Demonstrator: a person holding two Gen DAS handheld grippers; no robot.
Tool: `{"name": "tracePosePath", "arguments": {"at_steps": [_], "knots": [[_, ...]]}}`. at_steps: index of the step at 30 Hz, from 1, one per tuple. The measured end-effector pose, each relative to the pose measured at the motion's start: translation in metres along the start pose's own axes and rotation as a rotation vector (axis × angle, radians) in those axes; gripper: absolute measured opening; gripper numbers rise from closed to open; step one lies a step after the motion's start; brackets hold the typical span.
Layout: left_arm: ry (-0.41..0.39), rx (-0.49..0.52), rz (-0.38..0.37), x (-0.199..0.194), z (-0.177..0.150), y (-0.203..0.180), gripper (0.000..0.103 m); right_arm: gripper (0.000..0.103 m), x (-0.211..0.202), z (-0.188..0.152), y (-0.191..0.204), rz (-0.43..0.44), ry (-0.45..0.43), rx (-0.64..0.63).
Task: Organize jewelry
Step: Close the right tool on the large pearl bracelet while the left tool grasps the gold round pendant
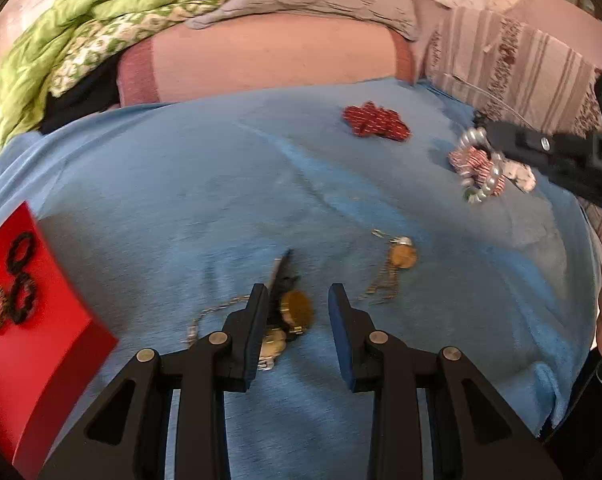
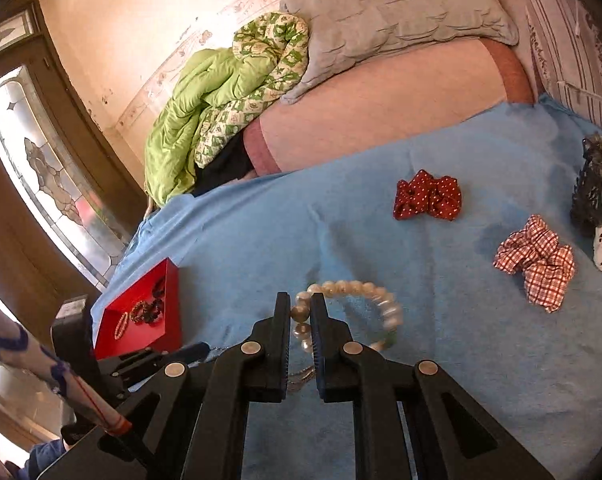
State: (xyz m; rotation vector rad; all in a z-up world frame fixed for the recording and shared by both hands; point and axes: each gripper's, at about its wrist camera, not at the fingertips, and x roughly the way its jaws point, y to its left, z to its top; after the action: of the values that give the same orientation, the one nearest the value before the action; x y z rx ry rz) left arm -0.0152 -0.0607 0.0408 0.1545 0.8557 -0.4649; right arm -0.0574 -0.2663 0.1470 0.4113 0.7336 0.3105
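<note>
Mid-transfer: right gripper [image 2: 299, 322] clamped on pearl bracelet [image 2: 365, 289]; left gripper [image 1: 297, 312] agape over gold watch [image 1: 295, 312]. Next, probably carrying bracelet to red tray [image 2: 169, 312].

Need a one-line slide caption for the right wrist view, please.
Right gripper shut on a pearl bracelet above the blue blanket, red tray waiting at left.

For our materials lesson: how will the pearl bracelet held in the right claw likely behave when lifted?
The pearl bracelet probably droops rather than staying stiff, since only a few beads sit between the right claw fingers. Its round, glossy beads look slippery, so it may slide or swing.
</note>
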Motion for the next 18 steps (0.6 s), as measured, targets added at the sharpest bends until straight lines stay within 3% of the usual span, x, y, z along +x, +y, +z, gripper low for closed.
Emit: {"name": "tracePosePath", "arguments": {"at_steps": [8, 15, 18], "knots": [[0.029, 0.070, -0.077, 0.022, 0.018, -0.051, 0.031, 0.011, -0.006, 0.003, -0.011, -0.007, -0.005, 0.020], [0.079, 0.110, -0.068, 0.054, 0.027, -0.078, 0.033, 0.011, -0.016, 0.007, -0.020, -0.017, -0.030, 0.032], [0.102, 0.120, -0.027, 0.068, 0.029, -0.086, 0.030, 0.011, -0.015, 0.007, -0.024, -0.018, -0.023, 0.039]]}}
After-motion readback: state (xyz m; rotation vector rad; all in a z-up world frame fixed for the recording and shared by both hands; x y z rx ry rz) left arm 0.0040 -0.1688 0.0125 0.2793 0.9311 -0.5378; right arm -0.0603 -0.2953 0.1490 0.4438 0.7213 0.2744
